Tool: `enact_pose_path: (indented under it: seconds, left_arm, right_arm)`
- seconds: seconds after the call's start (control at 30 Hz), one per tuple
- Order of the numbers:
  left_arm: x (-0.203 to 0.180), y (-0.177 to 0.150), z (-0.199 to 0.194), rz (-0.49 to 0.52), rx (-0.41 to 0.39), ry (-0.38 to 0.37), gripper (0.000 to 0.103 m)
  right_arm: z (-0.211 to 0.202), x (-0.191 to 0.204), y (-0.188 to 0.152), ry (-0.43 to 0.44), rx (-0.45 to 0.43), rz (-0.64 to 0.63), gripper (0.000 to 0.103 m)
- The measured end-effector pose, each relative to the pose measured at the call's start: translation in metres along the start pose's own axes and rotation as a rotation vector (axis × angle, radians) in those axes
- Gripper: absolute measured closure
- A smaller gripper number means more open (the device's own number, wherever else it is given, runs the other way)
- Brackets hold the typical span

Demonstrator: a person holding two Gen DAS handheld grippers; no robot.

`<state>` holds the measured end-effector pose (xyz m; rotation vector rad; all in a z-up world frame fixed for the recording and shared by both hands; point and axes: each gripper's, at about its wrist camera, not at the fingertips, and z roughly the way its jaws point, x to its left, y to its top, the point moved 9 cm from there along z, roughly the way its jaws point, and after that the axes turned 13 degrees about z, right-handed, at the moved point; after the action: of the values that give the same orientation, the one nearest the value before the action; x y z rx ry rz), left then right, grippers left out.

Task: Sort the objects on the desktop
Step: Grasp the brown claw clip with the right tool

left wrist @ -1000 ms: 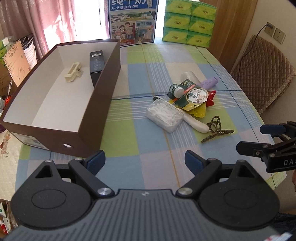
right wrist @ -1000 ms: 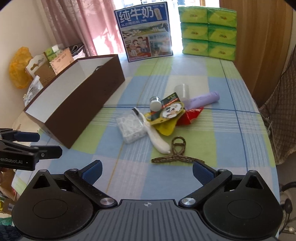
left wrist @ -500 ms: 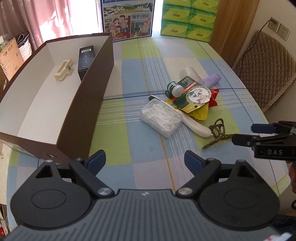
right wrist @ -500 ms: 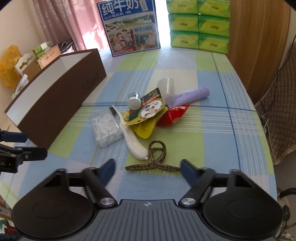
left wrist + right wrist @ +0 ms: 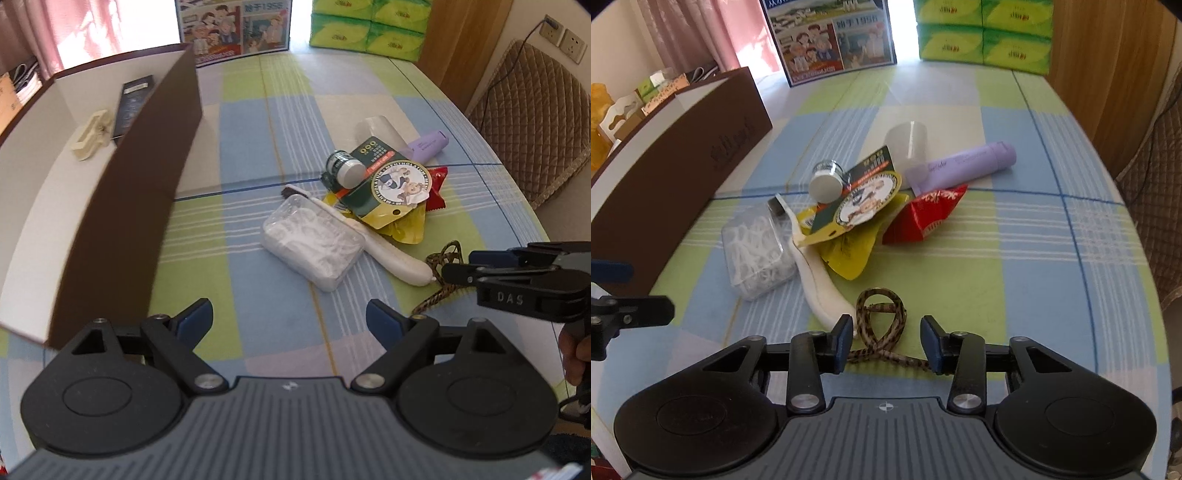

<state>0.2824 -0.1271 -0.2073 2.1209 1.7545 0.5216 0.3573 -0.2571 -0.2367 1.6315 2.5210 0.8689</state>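
Observation:
A pile of small objects lies mid-table: a clear box of floss picks (image 5: 312, 243) (image 5: 757, 254), a white brush handle (image 5: 820, 291), a small jar (image 5: 825, 181), a green-yellow packet (image 5: 864, 203), a red sachet (image 5: 923, 218), a purple tube (image 5: 964, 166) and a brown patterned hair clip (image 5: 882, 325) (image 5: 445, 254). My right gripper (image 5: 888, 341) is partly closed, its jaws on either side of the hair clip, apart from it. My left gripper (image 5: 290, 321) is open and empty, hovering before the floss box.
A brown box (image 5: 122, 206) with white inside stands at the left and holds a cream clip (image 5: 92, 134) and a black item (image 5: 133, 99). A poster (image 5: 831, 37) and green tissue packs (image 5: 982, 33) stand at the table's far edge. A chair (image 5: 532, 118) is on the right.
My right gripper has moved forward and down over the hair clip and its jaws have narrowed around it. My left gripper has moved forward toward the pile and stayed open.

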Motion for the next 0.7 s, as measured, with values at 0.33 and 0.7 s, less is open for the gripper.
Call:
enact_pose_path:
  seconds: [0.33, 0.7]
  left_arm:
    - [-0.012, 0.031, 0.038, 0.032, 0.001, -0.026, 0.015]
    - [-0.002, 0.057, 0.087, -0.015, 0.041, 0.023, 0.015]
  right_arm:
    - [0.005, -0.025, 0.006, -0.059, 0.012, 0.037, 0.079]
    - [0.003, -0.055, 0.017, -0.102, -0.007, 0.095, 0.078]
